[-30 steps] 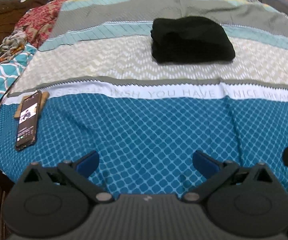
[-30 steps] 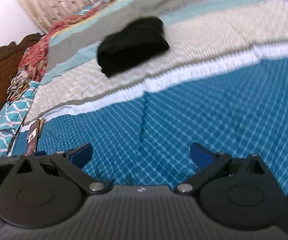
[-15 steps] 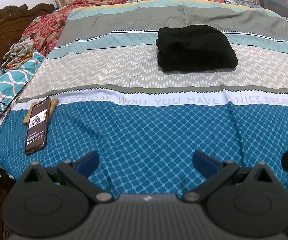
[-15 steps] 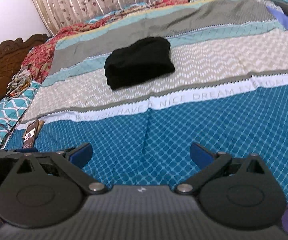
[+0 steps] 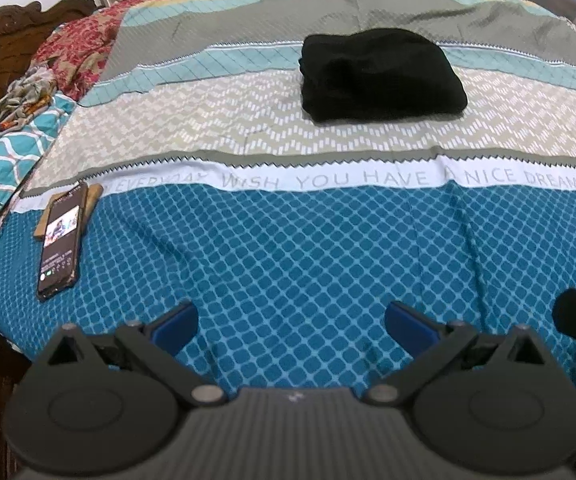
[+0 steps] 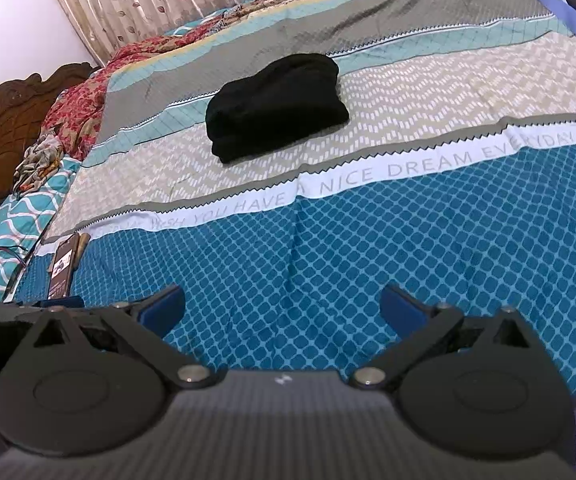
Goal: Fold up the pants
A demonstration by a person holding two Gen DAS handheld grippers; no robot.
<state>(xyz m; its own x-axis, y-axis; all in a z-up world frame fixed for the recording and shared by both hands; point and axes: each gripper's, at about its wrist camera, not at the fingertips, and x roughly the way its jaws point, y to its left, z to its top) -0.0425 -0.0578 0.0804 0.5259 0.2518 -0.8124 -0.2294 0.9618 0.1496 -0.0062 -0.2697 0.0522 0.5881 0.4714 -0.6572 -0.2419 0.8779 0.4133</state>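
Jaws of left gripper (image 5: 291, 322) and right gripper (image 6: 282, 306) spread wide, nothing held. Folded black pants (image 5: 380, 74) laid on bedspread (image 5: 288, 240), well apart from grippers. Phone (image 5: 61, 242) seen near bed edge.

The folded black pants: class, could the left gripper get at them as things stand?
Probably yes. The left gripper is open and empty, and only bare bedspread lies between it and the pants; the phone lies off to the side.

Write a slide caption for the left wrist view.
Open left gripper hovers over patterned bedspread; folded black pants lie beyond, phone at left.
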